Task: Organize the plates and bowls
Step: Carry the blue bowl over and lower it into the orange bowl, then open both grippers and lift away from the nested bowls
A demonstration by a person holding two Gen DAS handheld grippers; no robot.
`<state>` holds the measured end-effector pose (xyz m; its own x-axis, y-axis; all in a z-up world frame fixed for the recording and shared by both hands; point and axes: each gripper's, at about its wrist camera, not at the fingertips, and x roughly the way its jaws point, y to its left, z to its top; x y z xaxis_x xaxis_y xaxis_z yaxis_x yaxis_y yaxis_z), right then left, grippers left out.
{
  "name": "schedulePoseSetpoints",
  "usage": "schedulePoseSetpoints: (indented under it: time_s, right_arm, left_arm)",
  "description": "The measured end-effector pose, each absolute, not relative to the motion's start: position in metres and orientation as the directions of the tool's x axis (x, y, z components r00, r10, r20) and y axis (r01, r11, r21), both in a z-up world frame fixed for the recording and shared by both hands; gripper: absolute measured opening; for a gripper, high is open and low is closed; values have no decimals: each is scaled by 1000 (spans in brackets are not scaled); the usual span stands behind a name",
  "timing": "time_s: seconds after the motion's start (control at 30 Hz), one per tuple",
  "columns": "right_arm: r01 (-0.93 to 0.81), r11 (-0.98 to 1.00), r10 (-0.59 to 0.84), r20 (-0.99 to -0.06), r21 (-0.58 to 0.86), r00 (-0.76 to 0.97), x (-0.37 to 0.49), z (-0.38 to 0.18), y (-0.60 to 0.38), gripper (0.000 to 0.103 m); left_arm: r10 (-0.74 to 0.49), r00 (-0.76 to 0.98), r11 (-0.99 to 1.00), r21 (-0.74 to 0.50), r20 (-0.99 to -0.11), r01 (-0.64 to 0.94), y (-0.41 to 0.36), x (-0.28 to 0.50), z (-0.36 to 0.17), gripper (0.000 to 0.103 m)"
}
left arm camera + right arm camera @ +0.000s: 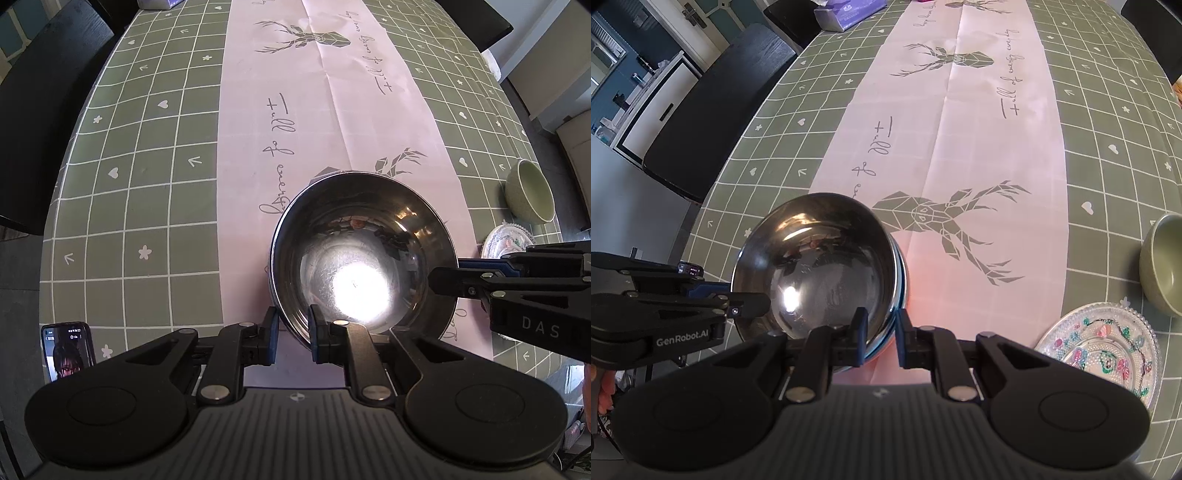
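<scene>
A steel bowl [364, 258] stands on the pink runner; it also shows in the right wrist view [820, 266], nested in another steel bowl. My left gripper [293, 334] straddles its near rim, jaws slightly apart around the wall. My right gripper [881, 336] straddles the rim from the other side, and it shows in the left wrist view [448, 275]. A green ceramic bowl [530, 194] [1163, 267] and a glass flowered plate [1102, 349] [504, 242] sit to the right.
The table has a green checked cloth [140, 206] with the pink runner [979, 147]. A phone [68, 350] stands at the near left edge. A tissue box [849, 14] sits far off. A dark bench [716, 107] runs along the left side.
</scene>
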<state>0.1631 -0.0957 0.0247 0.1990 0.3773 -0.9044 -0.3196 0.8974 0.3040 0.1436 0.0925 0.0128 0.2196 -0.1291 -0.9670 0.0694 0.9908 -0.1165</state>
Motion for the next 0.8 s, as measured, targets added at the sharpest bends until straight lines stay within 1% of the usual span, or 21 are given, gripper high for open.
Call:
schedulePoseSetpoints:
  time_s: [0.2,0.3,0.43,0.5,0.53,0.57,0.63,0.7,0.73,0.8]
  right_arm:
    - [-316,895,385,-902,314,196,163,25,-97,15]
    - [-316,892,395,-897,322,198,163,27,-99,17]
    - [-326,888,403,-891,325,211,162,32,-99,20]
    - [-330,884,411,-886,330,215,161,36,-99,25]
    - [-331,883,415,-883,333,220,160,38,-100,30]
    - [-333,882,417,-880,333,226,159,40,-100,33]
    - [-339,880,423,-875,334,237,157,45,-102,34]
    - [-339,879,426,-870,334,247,156,49,-105,38]
    - [-339,879,428,-868,335,253,155,51,-108,41]
    - [-335,880,430,-863,335,265,154,53,-114,42]
  left_arm:
    - [-141,213,989,-129,-967,66,94,144,12,18]
    - [-148,227,988,-135,-963,71,96,144,15,29]
    - [-142,261,989,-126,-955,75,96,142,25,33]
    - [-129,285,990,-108,-950,87,94,140,32,35]
    - [-122,299,991,-97,-946,96,92,139,35,35]
    - [-112,317,991,-82,-942,106,90,138,39,35]
    - [-105,353,990,-63,-930,129,85,135,48,36]
    - [-114,373,987,-62,-921,146,80,132,55,37]
    - [-129,383,985,-73,-915,159,76,130,59,37]
    - [-167,395,977,-99,-903,187,69,127,66,37]
